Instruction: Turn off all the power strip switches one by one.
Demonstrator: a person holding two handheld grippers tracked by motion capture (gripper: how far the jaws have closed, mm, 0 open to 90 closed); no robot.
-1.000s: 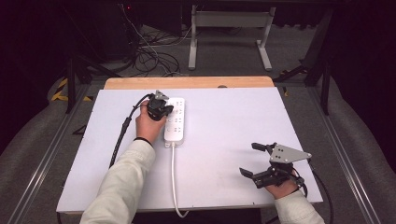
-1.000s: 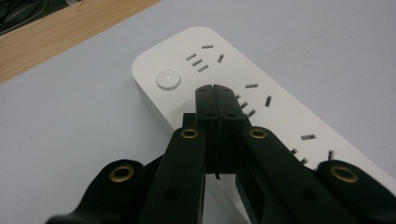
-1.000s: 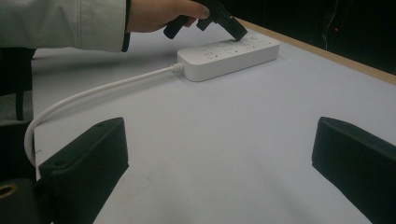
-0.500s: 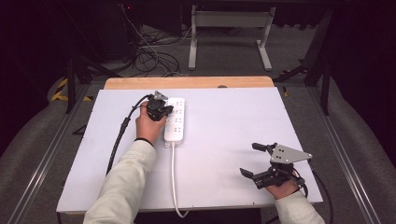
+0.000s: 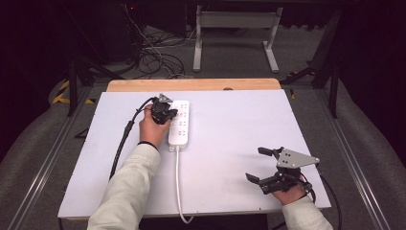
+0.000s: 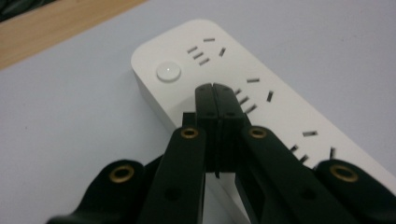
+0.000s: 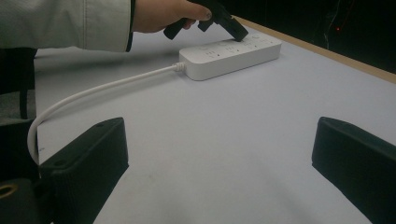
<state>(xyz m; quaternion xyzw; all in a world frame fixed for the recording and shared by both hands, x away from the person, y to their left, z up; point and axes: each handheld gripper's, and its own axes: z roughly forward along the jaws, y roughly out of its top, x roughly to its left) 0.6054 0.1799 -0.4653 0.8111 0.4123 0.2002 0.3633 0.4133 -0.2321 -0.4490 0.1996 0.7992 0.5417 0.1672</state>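
Note:
A white power strip (image 5: pixel 179 125) lies left of the middle of the white board, with its white cord (image 5: pixel 178 182) running off the near edge. My left gripper (image 5: pixel 173 115) is shut with nothing between the jaws. In the left gripper view its closed tips (image 6: pixel 215 91) rest over the strip's top (image 6: pixel 280 112), among the socket slots just below the round button (image 6: pixel 168 72). My right gripper (image 5: pixel 254 164) stands open at the board's near right with nothing between its jaws. In the right gripper view (image 7: pixel 217 144) it faces the strip (image 7: pixel 233 56) and the left gripper (image 7: pixel 229 23) across the board.
The white board (image 5: pixel 239 129) lies on a wooden table whose far edge (image 5: pixel 191 85) shows behind it. A black cable (image 5: pixel 122 143) trails from the left gripper along the board's left side. Metal frames and loose cables (image 5: pixel 158 57) stand on the floor beyond.

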